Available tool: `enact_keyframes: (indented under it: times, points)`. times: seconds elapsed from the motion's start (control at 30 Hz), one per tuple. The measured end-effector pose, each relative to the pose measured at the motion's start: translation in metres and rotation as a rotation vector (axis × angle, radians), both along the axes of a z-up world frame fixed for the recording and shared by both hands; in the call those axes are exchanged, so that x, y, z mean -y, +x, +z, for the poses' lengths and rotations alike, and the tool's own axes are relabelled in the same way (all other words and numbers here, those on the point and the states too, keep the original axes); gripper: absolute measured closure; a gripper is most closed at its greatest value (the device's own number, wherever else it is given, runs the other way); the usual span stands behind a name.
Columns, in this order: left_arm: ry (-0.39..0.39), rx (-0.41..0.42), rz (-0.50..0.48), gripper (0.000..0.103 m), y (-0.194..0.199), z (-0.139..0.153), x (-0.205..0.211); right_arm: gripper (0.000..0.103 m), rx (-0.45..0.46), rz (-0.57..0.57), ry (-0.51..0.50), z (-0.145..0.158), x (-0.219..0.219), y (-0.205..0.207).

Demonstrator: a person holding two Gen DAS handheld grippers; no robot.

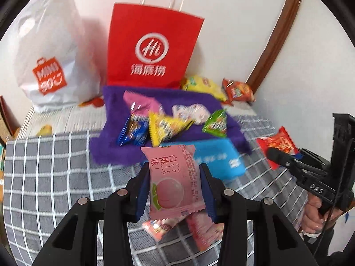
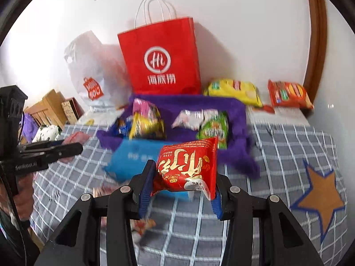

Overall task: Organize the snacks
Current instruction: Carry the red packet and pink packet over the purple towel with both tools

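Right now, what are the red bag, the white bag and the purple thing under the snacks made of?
Red bag: looks like matte paper; stiff flat faces, sharp folded edges, twisted white cord handles. White bag: probably thin plastic film; soft crumpled shape, slight sheen, semi-translucent in the right wrist view. Purple thing: a fuzzy fabric, perhaps fleece or plush; soft nap, limp edges. Blur hides the weave.

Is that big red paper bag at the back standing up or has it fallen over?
Standing upright. The red paper bag rests on its base against the white wall, its white handles pointing up. Its contents are hidden.
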State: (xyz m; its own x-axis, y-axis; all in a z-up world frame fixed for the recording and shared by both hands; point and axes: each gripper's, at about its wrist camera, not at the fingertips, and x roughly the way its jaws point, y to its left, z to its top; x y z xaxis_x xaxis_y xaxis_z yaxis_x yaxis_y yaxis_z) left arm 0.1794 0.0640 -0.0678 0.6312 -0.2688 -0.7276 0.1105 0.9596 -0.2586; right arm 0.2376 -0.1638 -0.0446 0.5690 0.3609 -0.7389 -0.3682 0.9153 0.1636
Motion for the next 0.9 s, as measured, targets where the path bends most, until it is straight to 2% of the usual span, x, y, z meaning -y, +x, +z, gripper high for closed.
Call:
enact_keyframes:
  times: [0.17, 0.47, 0.53, 0.77, 0.9]
  points:
    - [0.011, 0.036, 0.005, 0.063, 0.019, 0.022, 0.003, 0.058, 0.058, 0.005, -0.008, 0.023, -0.013, 0.027]
    - [0.007, 0.07, 0.011, 0.063, 0.061, 0.047, 0.002, 0.058, 0.092, 0.008, 0.001, 0.044, -0.031, 0.081]
    - [-0.019, 0.065, 0.004, 0.063, 0.074, 0.05, 0.002, 0.058, 0.093, 0.006, 0.007, 0.045, -0.034, 0.094]
    - [-0.04, 0.098, 0.008, 0.063, 0.114, 0.057, 0.005, 0.058, 0.091, -0.001, 0.031, 0.039, -0.042, 0.138]
    - [-0.034, 0.095, 0.018, 0.063, 0.128, 0.041, 0.002, 0.058, 0.056, 0.006, 0.041, 0.014, -0.042, 0.156]
